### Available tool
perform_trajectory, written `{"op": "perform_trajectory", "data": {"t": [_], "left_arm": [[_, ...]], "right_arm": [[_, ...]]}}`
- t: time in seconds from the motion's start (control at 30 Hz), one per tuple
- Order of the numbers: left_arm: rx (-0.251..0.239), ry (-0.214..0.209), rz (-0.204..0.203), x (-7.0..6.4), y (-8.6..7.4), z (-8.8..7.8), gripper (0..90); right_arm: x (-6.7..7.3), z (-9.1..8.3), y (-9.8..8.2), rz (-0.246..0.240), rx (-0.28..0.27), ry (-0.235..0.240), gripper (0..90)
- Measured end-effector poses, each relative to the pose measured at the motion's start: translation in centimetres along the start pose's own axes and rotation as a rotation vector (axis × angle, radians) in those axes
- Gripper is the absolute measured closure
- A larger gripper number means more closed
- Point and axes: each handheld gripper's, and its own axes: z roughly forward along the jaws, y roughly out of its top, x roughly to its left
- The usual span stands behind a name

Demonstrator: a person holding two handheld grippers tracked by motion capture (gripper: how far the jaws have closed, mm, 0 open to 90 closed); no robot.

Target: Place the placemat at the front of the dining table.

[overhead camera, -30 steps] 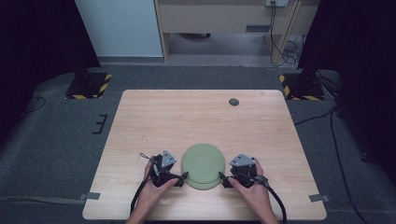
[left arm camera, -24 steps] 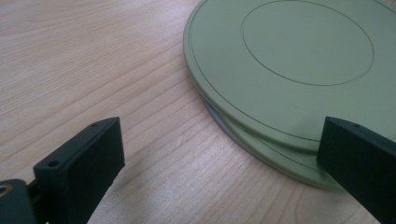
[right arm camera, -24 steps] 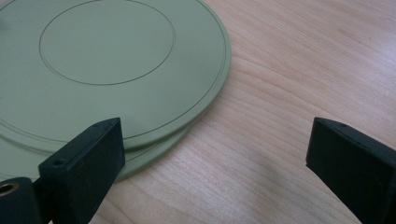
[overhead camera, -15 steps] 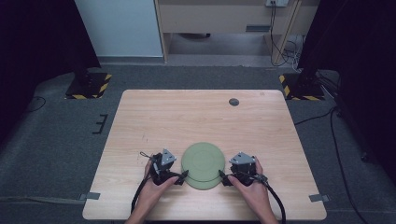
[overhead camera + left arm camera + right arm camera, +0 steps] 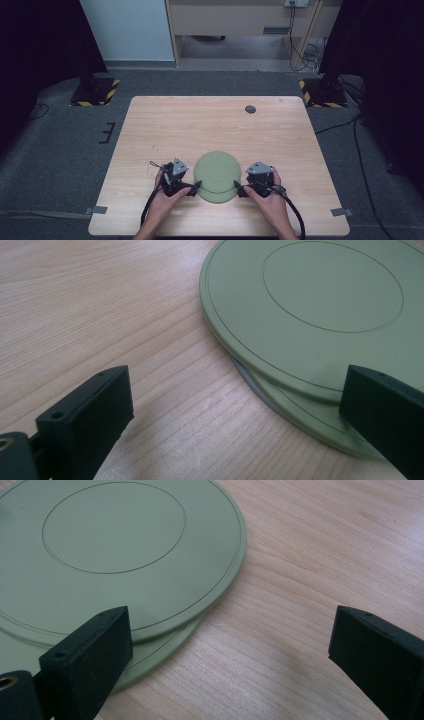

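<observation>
Two flat green plates lie stacked near the table's front edge, the top plate (image 5: 217, 171) shifted a little back off the lower plate (image 5: 218, 196). My left gripper (image 5: 196, 188) is open at the stack's left edge; in its own view the top plate (image 5: 320, 310) overhangs the lower plate (image 5: 310, 420), and the left gripper (image 5: 240, 412) holds nothing. My right gripper (image 5: 239, 190) is open at the stack's right edge. In the right gripper view the top plate (image 5: 115, 550) covers most of the lower plate (image 5: 160, 652), and the right gripper (image 5: 232, 652) straddles bare wood beside the rim.
The wooden table (image 5: 200, 127) has a small dark round disc (image 5: 250, 109) near its back edge. Grey carpet surrounds the table, with black stands on yellow-striped bases at the back left (image 5: 95, 90) and back right (image 5: 322, 92).
Both grippers have edged slightly closer to the sides of the plate stack. The plates have not moved.
</observation>
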Motion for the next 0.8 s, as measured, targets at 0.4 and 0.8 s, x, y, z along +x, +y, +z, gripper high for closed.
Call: {"op": "perform_trajectory", "data": {"t": [0.4, 0.8], "left_arm": [[-0.001, 0.005, -0.006, 0.11, 0.06, 0.10, 0.0], [-0.005, 0.010, -0.009, 0.18, 0.10, 0.16, 0.1]], "right_arm": [[-0.12, 0.22, 0.13, 0.009, -0.003, -0.005, 3.7], [-0.19, 0.40, 0.22, 0.012, -0.008, -0.014, 3.7]]}}
